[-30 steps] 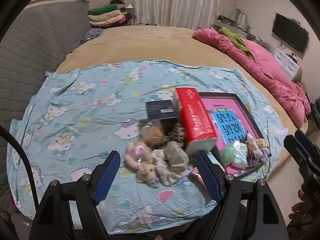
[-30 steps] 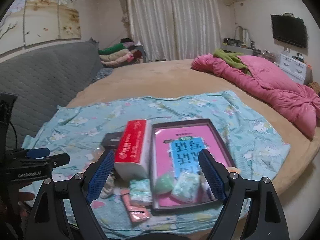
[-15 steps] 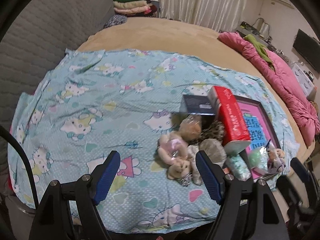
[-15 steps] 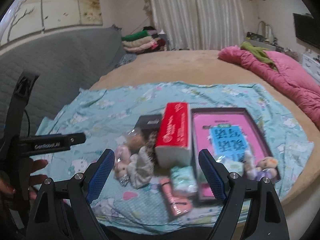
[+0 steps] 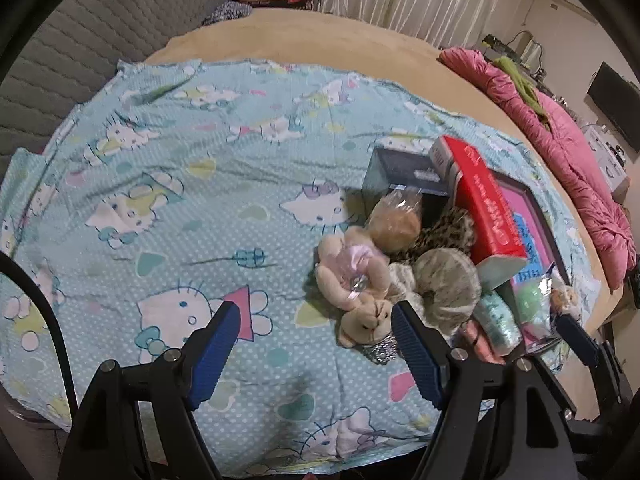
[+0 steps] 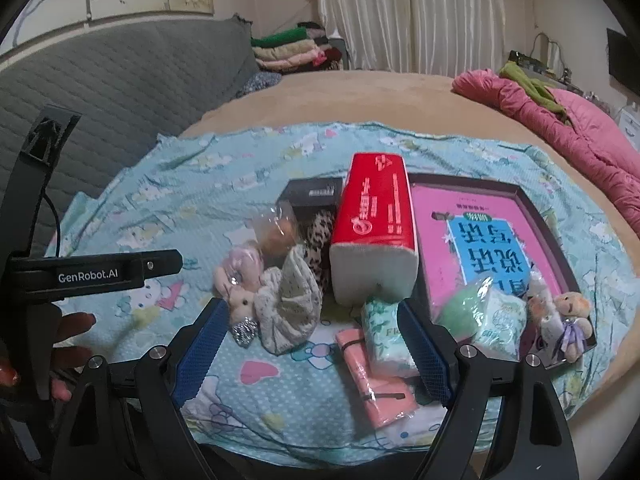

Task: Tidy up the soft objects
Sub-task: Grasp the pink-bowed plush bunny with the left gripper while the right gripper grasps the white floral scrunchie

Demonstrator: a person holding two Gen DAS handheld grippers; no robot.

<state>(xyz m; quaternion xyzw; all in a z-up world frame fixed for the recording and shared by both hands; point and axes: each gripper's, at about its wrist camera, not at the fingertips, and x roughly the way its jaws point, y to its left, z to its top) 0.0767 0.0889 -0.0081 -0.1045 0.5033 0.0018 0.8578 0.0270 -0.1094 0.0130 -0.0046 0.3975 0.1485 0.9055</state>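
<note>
On the blue cartoon sheet (image 5: 168,184), both tools come lower toward the soft pile.

Left wrist view: the left gripper (image 5: 316,332) is spread and empty, with the plush bear (image 5: 366,320) just beside its right finger; compared with a second ago the pile looks nearer. Right wrist view: the right gripper (image 6: 310,332) is also spread, holding nothing, above the knitted pouch (image 6: 290,308) near the sheet's front edge. Closing now could catch the sheet or two toys together.
</note>
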